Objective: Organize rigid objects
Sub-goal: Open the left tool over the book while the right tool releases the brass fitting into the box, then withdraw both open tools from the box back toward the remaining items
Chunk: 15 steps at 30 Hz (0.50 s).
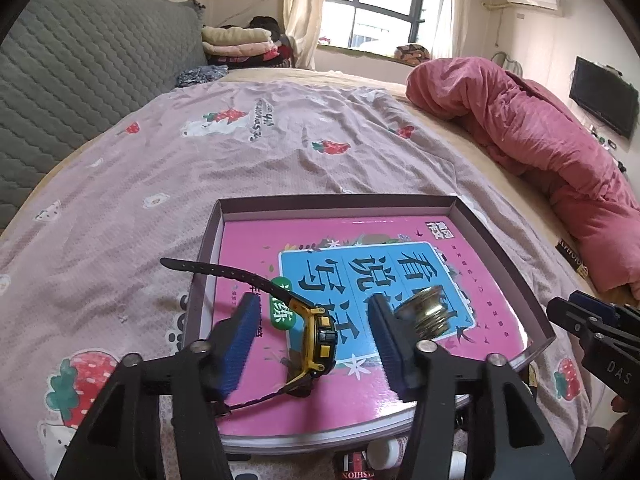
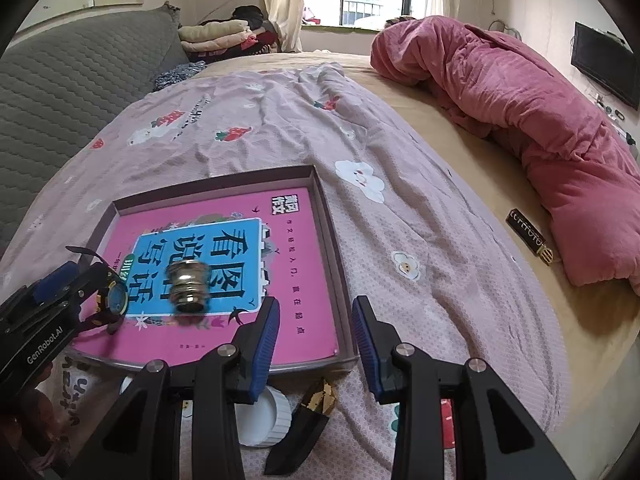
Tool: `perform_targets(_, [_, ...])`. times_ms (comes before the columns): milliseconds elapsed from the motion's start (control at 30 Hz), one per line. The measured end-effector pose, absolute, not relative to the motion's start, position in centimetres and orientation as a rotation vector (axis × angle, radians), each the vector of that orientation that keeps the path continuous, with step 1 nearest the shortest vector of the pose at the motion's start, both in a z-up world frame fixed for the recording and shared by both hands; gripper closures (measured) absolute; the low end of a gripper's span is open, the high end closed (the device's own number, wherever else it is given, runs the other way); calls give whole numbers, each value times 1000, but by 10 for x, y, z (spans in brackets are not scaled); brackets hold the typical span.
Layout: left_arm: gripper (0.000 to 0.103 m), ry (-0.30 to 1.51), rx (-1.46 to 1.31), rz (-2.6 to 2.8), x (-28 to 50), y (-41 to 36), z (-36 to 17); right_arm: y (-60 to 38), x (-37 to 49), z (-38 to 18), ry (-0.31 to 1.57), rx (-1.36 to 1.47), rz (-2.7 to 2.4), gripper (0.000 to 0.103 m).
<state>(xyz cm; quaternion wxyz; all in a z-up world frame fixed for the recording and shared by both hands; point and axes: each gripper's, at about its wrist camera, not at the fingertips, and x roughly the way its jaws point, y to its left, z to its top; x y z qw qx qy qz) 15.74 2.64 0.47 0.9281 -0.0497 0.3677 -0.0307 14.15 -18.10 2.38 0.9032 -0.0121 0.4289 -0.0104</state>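
Left claw (image 1: pixel 312 332) released astride yellow watch (image 1: pixel 320 336), right claw (image 2: pixel 314 332) released, over tray (image 2: pixel 328 216) on bed (image 2: pixel 400 216) in bedroom; brass knob (image 2: pixel 188 286) blurred.

A pink book (image 2: pixel 304 280) lying in a shallow box is showing large Chinese characters, 看图说话写话, on a blue panel. The left gripper (image 2: pixel 60 292) body is displaying "GenRobot.AI". The right gripper (image 1: pixel 592 320) is showing "DAS". A dark package (image 1: pixel 354 468) is reading "FASHION", upside down.

A rolled pink quilt (image 2: pixel 540 120) lies beside folded blankets (image 2: pixel 216 36), a grey headboard (image 1: pixel 80 80) and a wall television (image 1: pixel 604 98).
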Motion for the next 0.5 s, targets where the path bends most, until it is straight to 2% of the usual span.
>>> perform_targets(200, [44,738,-103,-61,155,30,8,-177,139,29,858,-24,-2,65])
perform_targets(267, [44,732,-100,-64,153,29,9,-176,139,30,852,-21,3,63])
perform_targets(333, [44,727,-95,-70,151,25,9,-177,138,31,847,-19,4,56])
perform_targets(500, [41,715,-64,-82,143,13,11,-181,135,32,840,-8,-2,56])
